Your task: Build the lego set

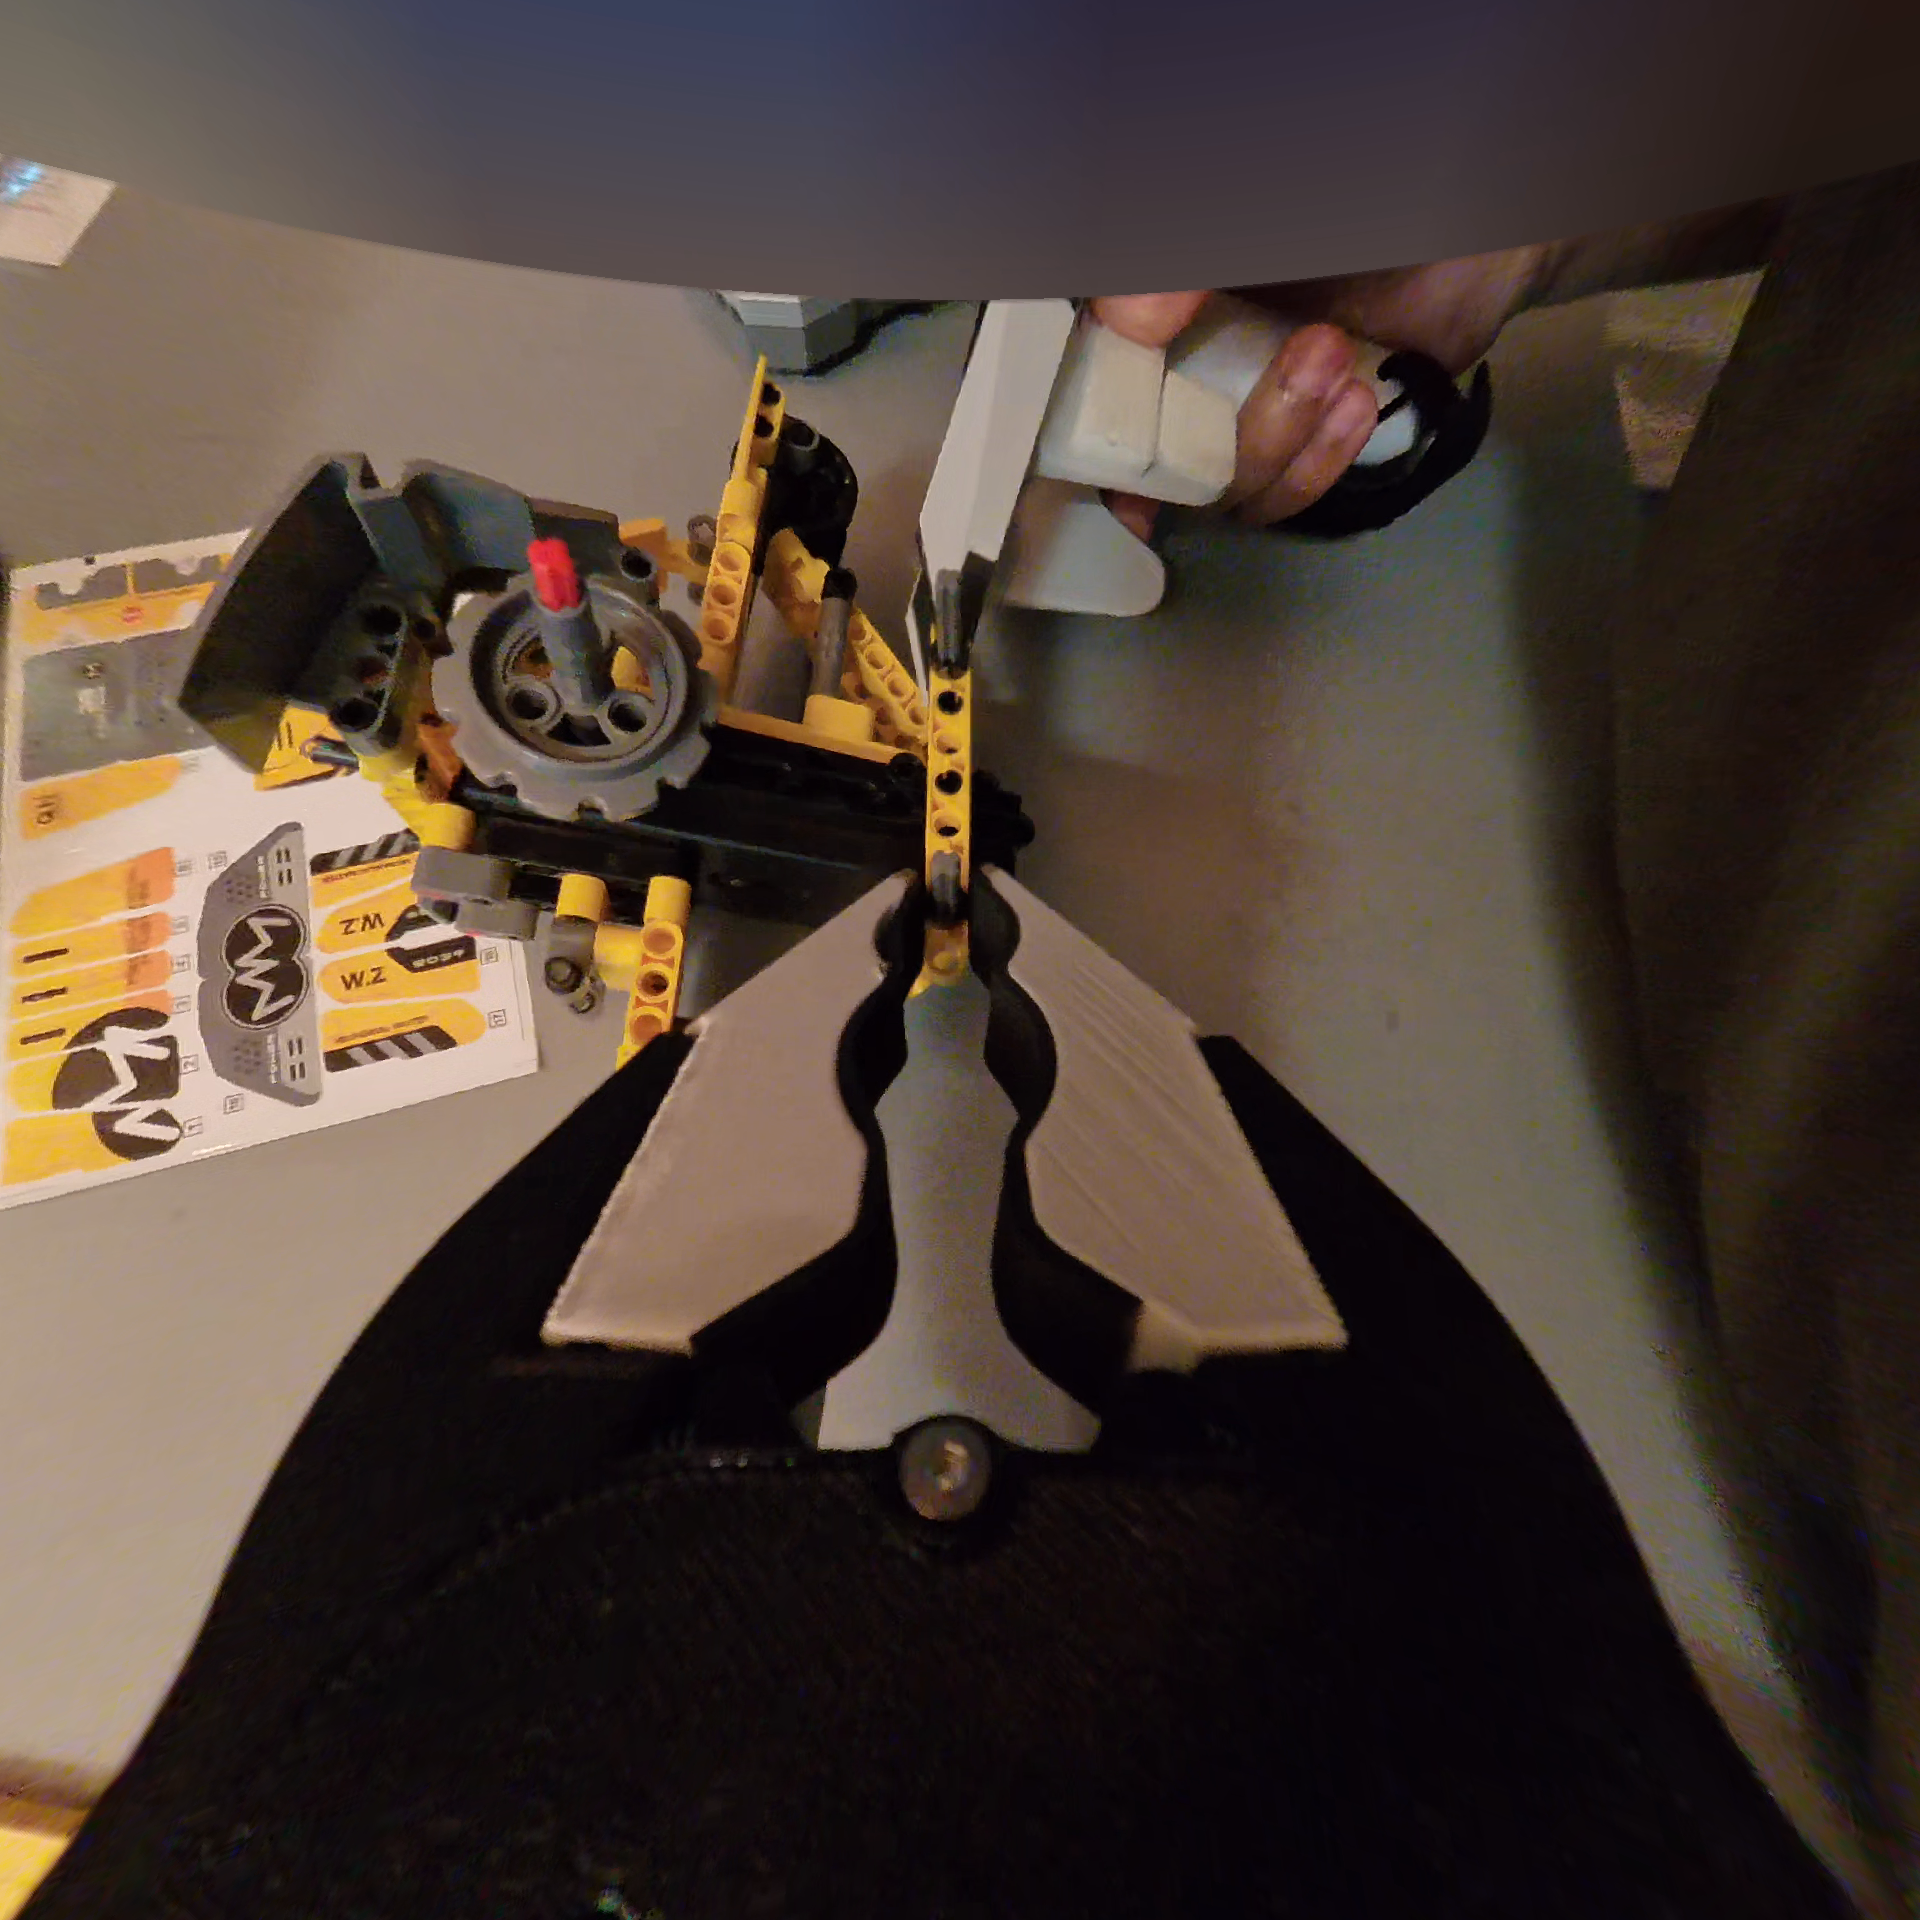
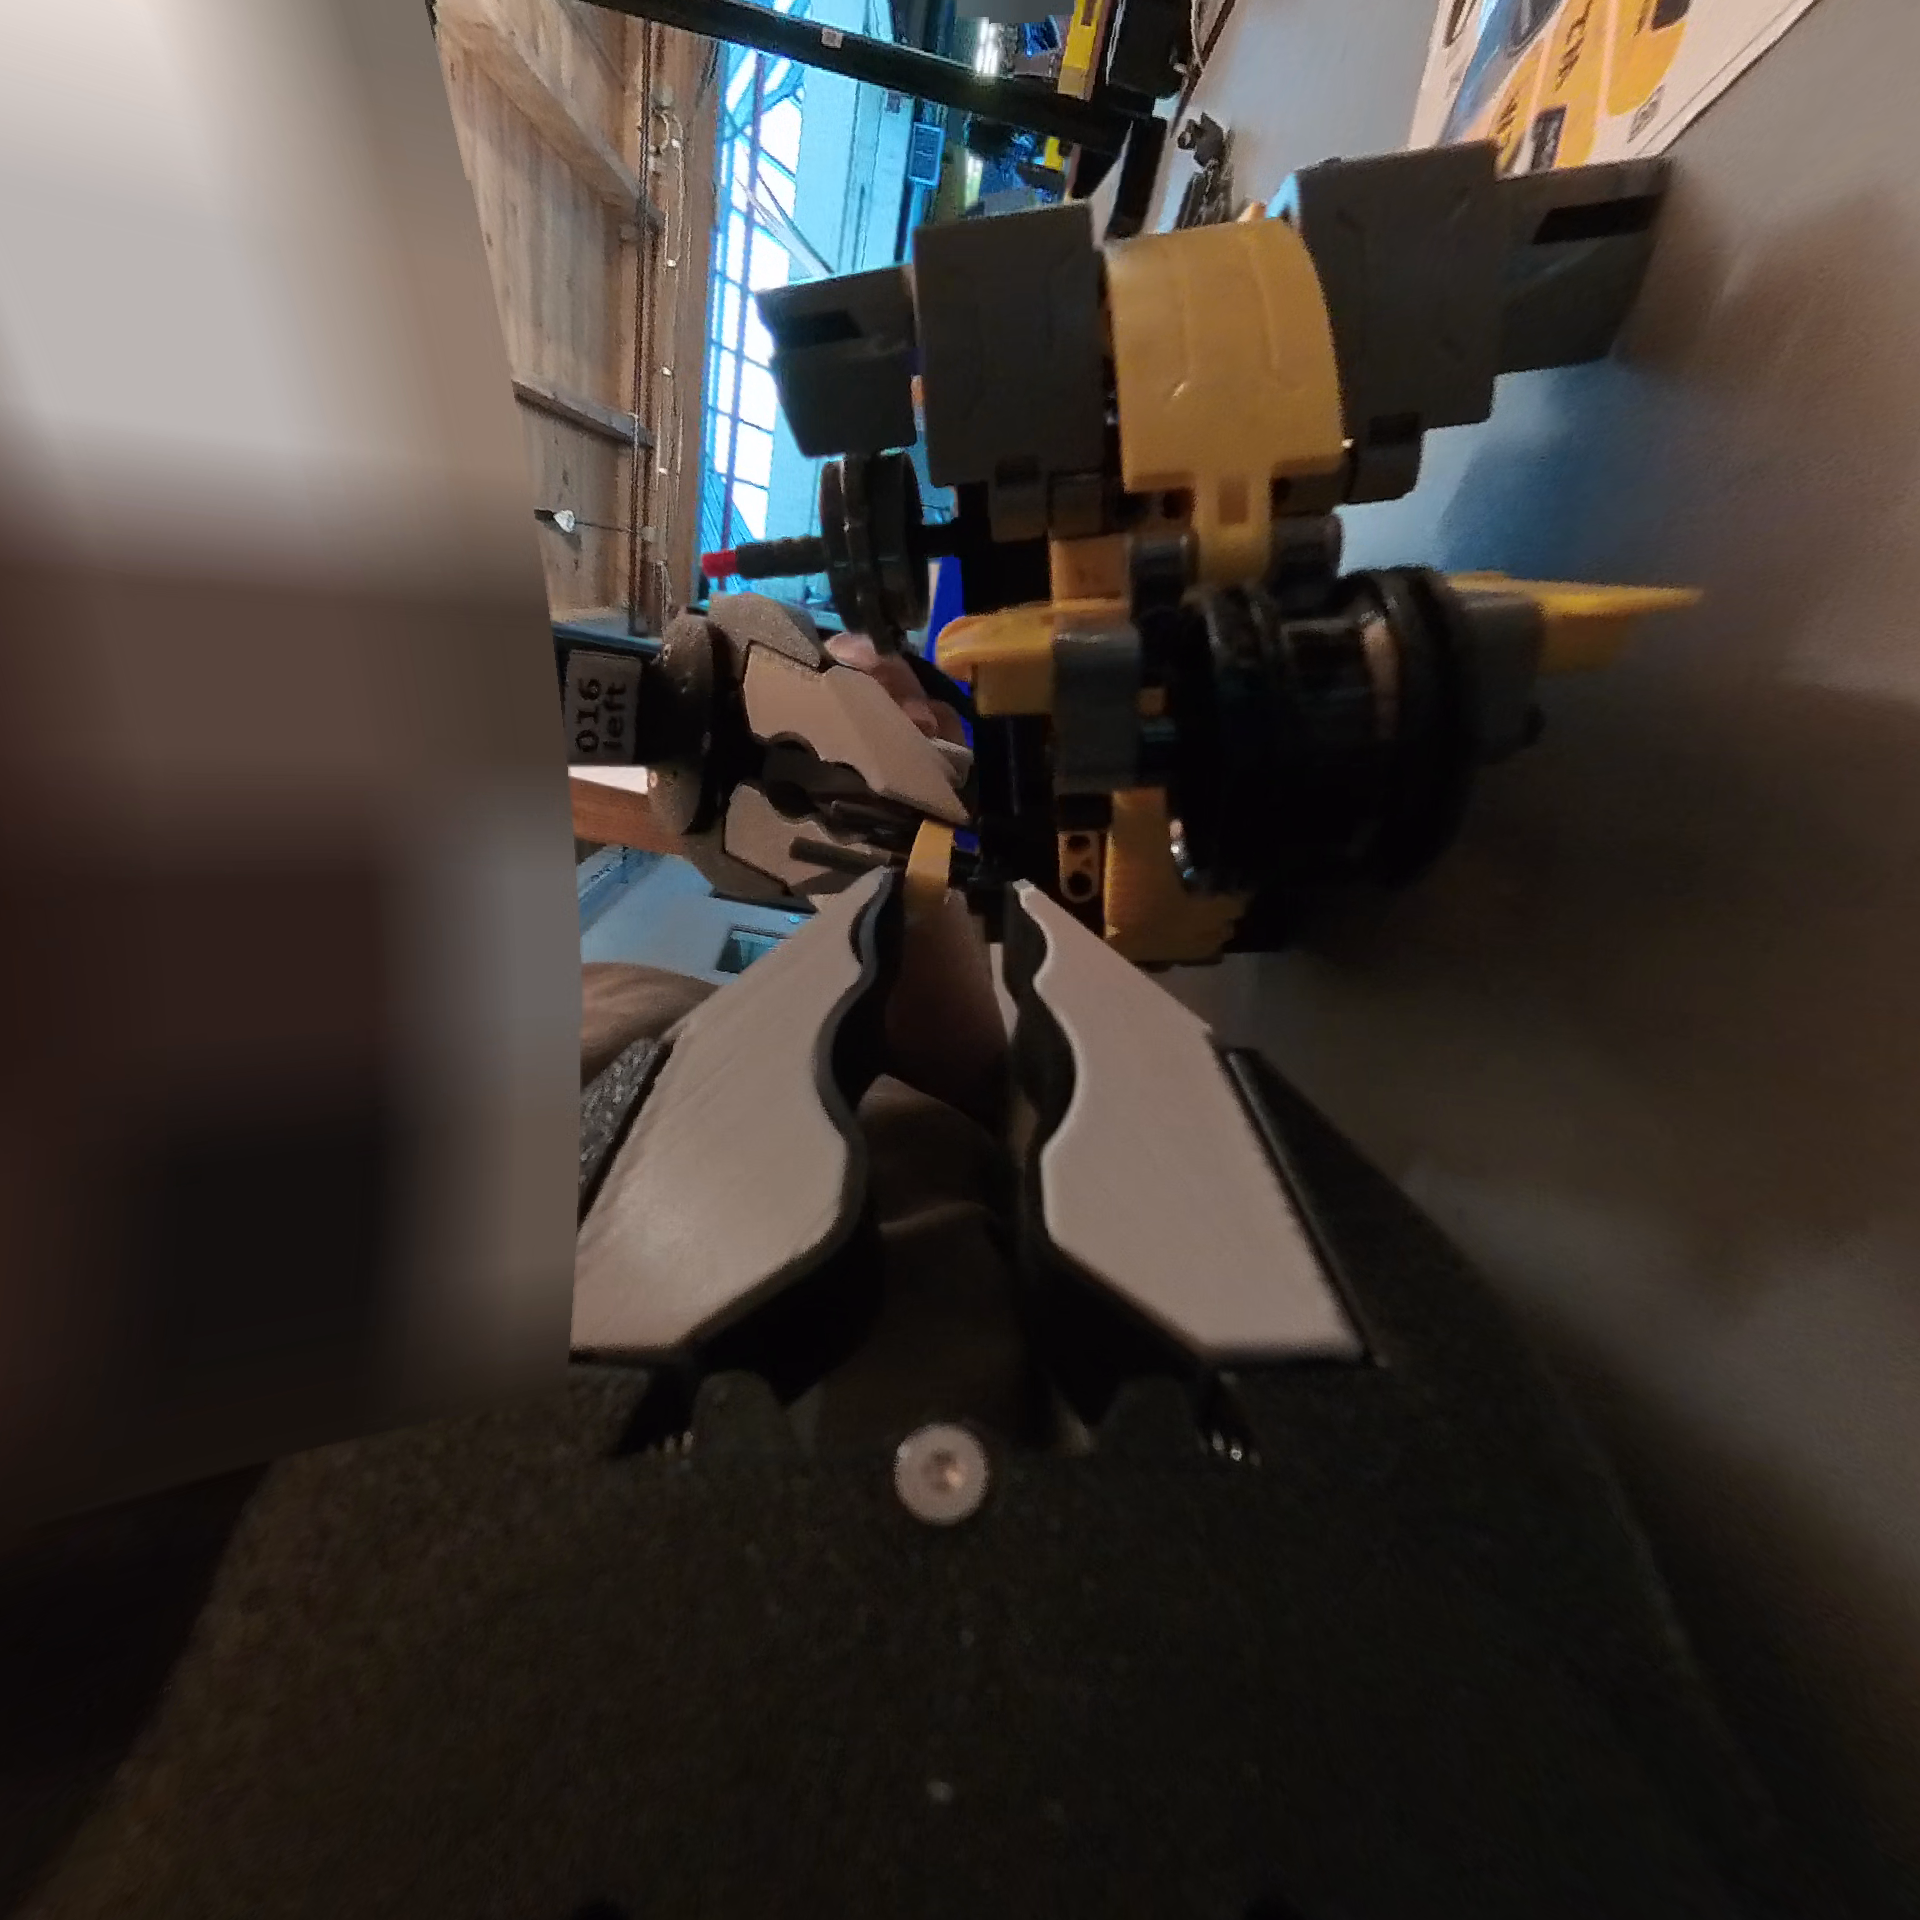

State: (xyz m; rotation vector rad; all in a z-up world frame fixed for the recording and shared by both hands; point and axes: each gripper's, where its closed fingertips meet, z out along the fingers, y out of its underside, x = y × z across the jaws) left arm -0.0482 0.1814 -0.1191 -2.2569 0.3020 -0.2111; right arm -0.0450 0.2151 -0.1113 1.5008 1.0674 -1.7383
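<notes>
Here both hand-held grippers (image 1: 943, 914) (image 2: 961, 899) pinch the yellow beam (image 1: 948, 769).

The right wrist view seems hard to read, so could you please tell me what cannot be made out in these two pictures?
- Right wrist view: the whole left side is blurred over.
- Right wrist view: the toy model is out of focus, so what the right tool pinches is unclear.
- Left wrist view: a grey patch covers the top, cutting off the hand.

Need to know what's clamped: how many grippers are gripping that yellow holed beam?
2. The left gripper pinches the near end of the yellow beam; the right gripper pinches its far end.
</notes>
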